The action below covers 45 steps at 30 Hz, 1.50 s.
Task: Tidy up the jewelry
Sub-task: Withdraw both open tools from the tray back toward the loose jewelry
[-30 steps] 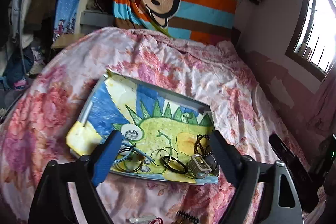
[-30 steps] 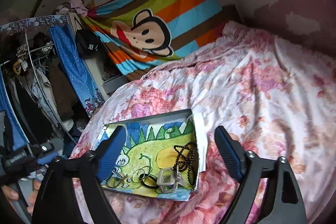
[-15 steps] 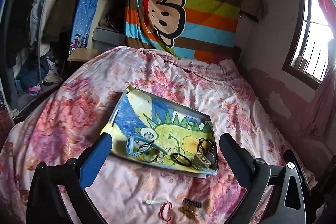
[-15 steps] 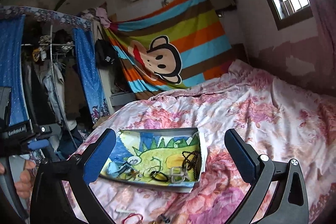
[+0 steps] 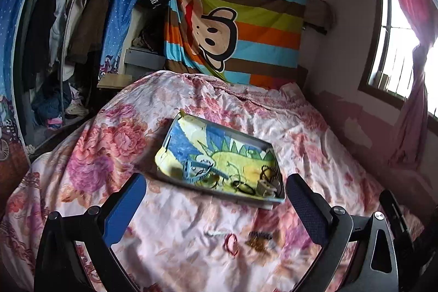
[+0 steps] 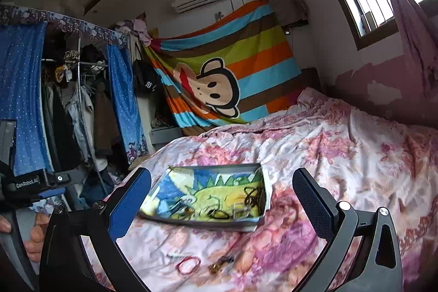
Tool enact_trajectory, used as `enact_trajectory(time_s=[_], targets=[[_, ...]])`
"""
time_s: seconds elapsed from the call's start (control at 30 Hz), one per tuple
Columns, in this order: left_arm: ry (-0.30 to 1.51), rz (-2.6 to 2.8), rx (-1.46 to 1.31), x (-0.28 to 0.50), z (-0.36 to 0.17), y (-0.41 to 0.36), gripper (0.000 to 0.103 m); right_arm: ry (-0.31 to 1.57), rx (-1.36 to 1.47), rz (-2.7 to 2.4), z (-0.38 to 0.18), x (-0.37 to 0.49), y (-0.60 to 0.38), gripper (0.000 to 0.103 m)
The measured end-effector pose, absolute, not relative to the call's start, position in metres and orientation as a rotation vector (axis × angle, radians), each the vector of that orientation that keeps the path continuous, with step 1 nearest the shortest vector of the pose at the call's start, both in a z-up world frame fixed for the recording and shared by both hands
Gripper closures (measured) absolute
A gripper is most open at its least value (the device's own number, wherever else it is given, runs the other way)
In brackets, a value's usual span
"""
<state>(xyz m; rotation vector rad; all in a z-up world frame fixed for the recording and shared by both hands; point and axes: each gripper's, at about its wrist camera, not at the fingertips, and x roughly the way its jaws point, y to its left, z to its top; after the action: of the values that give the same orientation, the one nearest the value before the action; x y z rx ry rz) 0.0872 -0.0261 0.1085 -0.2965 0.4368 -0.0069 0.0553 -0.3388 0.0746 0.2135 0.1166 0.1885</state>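
As both grippers, left gripper (image 5: 213,207) and right gripper (image 6: 221,199), draw back from the shallow dinosaur-print jewelry tray (image 5: 175,127) on the flowered bed quilt (image 5: 115,133), jaws fully spread and empty, a red hair band (image 6: 188,264) lies unsorted near the quilt's front edge

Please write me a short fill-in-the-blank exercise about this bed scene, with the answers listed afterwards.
1. The tray lies on the floral ____.
2. The red band lies ____ the tray, on the bedding.
3. The jaws of the left gripper and right gripper are both ____.
4. The black bead string lies ____ the tray.

Missing words: bedspread; outside; open; inside
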Motion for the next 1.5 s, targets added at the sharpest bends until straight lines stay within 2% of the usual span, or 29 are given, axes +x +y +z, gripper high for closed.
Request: enact_trajectory(time_s=[0.6,0.8,1.5], targets=[[0.409,-0.001,-0.155,0.035,0.068,-0.018,0.0,0.277,0.176,0.182,0.031,0.029,-0.326,0.001],[0.446,-0.001,-0.143,0.029,0.048,-0.007,0.0,0.404,0.129,0.127,0.011,0.043,-0.321,0.001],[0.594,-0.017,-0.087,0.046,-0.001,0.001,0.0,0.543,0.045,0.133,-0.013,0.063,-0.301,0.001]])
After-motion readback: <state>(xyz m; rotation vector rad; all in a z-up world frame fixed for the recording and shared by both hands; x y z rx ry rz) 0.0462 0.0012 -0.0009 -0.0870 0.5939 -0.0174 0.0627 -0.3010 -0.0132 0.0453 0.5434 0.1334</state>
